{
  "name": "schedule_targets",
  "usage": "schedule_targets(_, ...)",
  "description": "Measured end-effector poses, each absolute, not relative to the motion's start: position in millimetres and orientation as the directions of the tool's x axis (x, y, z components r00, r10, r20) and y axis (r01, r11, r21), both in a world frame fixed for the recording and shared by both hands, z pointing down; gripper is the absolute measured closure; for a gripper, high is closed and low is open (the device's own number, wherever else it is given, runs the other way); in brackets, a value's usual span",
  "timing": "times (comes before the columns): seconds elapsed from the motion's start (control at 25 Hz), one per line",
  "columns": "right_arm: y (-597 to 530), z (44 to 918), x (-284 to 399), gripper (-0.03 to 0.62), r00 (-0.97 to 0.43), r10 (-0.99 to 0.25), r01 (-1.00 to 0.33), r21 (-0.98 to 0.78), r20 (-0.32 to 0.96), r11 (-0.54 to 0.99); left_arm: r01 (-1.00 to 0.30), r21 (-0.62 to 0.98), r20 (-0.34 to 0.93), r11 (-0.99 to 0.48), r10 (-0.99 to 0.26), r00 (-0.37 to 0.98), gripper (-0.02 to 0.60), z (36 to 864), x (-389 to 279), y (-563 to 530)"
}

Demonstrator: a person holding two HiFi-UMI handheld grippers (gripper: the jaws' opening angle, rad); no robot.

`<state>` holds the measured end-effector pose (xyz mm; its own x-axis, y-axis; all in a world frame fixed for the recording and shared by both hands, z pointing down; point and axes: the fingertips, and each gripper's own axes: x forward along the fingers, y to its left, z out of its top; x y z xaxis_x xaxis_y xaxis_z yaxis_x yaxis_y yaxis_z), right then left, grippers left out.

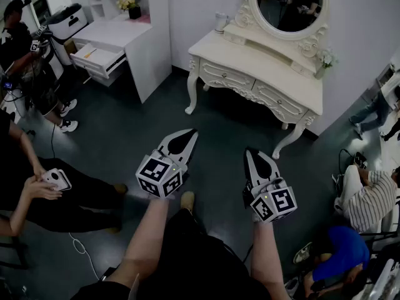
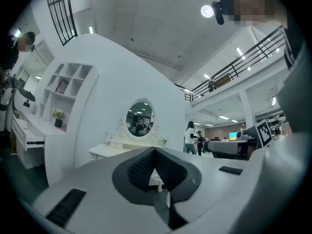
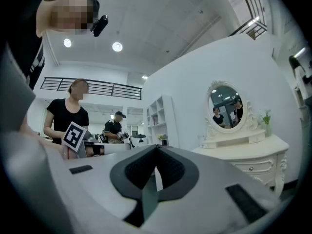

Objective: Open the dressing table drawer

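One dressing table (image 1: 269, 64) runs diagonally, its closed drawers (image 1: 227, 77) facing the person.

A white desk (image 1: 119, 33) bearing flowers (image 1: 127, 4) stands left.

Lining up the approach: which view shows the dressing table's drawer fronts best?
Head view: the drawer fronts show whole, from above. Right gripper view catches them small, at the edge. In the left gripper view, its shut tongs hide them.
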<state>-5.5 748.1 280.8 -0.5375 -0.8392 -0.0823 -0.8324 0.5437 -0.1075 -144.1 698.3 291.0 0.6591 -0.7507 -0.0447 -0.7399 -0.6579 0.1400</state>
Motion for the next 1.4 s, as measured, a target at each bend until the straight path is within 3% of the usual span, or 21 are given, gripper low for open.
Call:
schedule_targets(1.0, 532, 305, 1, 0.591, -0.471, -0.882, -0.872, -0.147, -0.002, 0.466, -0.677, 0.165, 0.001, -0.718, -0.686, 0.728, 0.58, 305, -134, 476)
schedule_targets(1.4, 473, 302, -16, 0.588, -0.451, -0.892, -0.876, -0.17, -0.038, 0.451, -0.651, 0.155, -0.006, -0.743, -0.66, 0.752, 0.58, 307, -148, 414)
